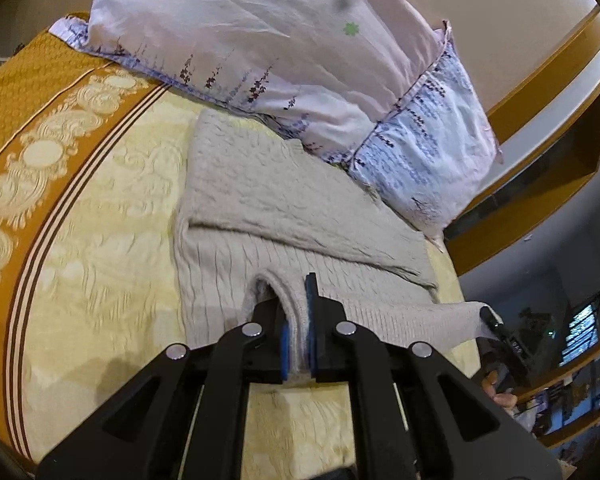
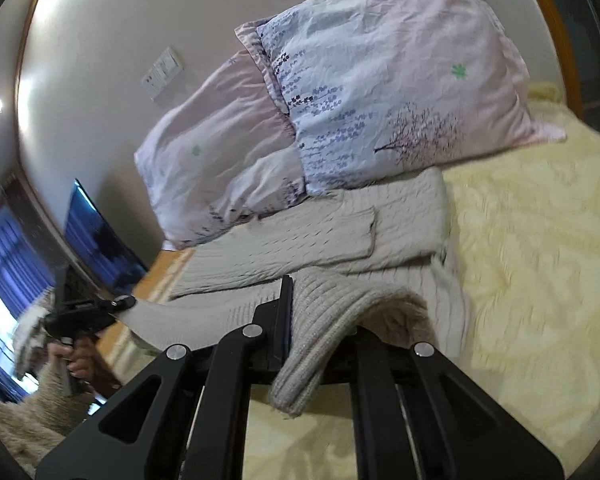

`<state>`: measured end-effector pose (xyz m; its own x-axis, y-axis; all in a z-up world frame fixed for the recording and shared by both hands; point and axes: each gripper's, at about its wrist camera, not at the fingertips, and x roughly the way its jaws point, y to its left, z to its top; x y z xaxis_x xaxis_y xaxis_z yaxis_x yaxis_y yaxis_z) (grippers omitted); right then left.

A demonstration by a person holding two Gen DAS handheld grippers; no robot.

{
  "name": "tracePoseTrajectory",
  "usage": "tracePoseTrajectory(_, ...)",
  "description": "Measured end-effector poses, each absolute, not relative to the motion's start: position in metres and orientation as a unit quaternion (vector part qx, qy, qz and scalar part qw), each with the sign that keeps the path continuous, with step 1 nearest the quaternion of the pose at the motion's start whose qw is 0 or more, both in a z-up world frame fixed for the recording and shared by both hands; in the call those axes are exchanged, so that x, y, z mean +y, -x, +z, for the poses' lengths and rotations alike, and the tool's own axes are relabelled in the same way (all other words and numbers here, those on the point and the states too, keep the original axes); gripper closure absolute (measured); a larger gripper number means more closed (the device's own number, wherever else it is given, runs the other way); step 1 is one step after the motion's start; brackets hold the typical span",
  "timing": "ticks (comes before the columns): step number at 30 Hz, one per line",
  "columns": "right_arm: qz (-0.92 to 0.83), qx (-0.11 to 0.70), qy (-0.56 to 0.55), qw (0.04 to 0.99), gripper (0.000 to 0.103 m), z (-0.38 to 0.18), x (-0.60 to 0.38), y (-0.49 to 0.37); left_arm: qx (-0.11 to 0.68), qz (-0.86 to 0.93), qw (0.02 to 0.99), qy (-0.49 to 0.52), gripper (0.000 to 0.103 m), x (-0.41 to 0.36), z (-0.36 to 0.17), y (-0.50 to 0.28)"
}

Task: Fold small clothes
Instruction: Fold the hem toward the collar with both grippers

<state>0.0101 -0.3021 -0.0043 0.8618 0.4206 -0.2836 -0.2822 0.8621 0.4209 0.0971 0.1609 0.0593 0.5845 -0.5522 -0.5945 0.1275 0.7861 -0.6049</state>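
Sleeve already folded across the grey sweater (image 1: 284, 208) on the bed (image 1: 112, 216); left gripper (image 1: 298, 320) and right gripper (image 2: 300, 320) each pinch its hem, lifted mid-fold; final fold remains.

Bedroom in a home. Bed (image 1: 112, 208) with yellow embossed bedspread and ochre patterned border; two pink floral pillows (image 2: 384, 80) against a cream wall; wall switch plate (image 2: 162, 74); blue curtains (image 2: 4, 248) at a window.
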Motion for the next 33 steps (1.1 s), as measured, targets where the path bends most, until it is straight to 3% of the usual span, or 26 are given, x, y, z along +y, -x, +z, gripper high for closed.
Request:
tracePoseTrajectory(17, 0.111, 0.186, -0.169, 0.962, 0.096, 0.028, -0.303, -0.101, 0.378, -0.166, 0.878, 0.241, 0.097, 0.146, 0.09, -0.215)
tracePoseTrajectory(33, 0.068, 0.262, -0.246, 0.931, 0.096, -0.008, -0.324, -0.191, 0.434, -0.128, 0.855, 0.253, 0.097, 0.137, 0.031, -0.295)
